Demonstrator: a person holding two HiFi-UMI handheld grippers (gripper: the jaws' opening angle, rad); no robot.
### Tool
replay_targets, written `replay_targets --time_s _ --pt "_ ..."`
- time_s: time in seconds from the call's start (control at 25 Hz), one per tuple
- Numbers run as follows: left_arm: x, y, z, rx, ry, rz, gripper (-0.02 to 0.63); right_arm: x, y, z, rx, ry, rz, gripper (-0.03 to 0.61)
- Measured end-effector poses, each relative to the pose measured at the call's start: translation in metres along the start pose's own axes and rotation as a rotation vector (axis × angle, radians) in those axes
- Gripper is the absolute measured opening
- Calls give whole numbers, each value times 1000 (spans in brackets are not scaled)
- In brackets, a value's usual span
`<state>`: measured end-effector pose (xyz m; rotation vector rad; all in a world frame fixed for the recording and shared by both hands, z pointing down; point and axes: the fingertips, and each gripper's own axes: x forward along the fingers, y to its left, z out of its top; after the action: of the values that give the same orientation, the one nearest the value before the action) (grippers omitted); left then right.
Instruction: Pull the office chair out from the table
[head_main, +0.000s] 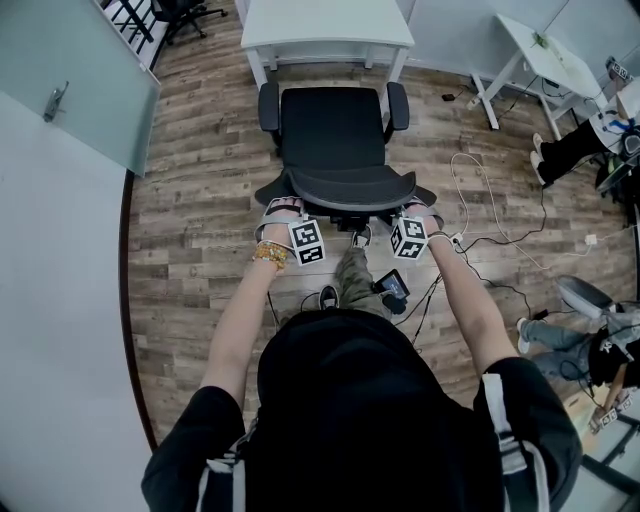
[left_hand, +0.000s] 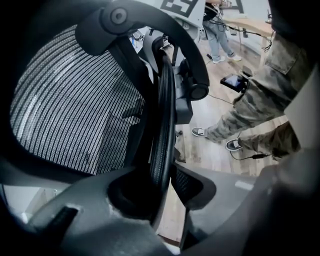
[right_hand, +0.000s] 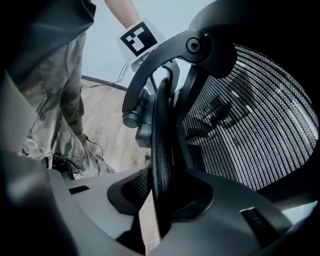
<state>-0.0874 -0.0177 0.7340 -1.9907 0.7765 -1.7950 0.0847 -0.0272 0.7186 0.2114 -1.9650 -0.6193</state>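
Clamping the backrest rim (left_hand: 163, 125) between the fingers of the left gripper (left_hand: 162, 187) and the right gripper (right_hand: 160, 200), we hold the office chair (head_main: 333, 125), which stands near the table (head_main: 330, 25) beyond the fingertips. Uneven pulling may swivel the seat, and the thin rim may slip free.

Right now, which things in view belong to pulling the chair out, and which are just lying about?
Job: chair; table it faces; left gripper and right gripper, both shut on the backrest.
Lying about: floor cables; side desk; second chair; door.
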Motion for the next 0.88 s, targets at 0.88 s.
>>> replay_targets --time_s 0.88 --pt "-20 12 9 -227 -166 -84 187 -7 0 7 2 -8 33 173"
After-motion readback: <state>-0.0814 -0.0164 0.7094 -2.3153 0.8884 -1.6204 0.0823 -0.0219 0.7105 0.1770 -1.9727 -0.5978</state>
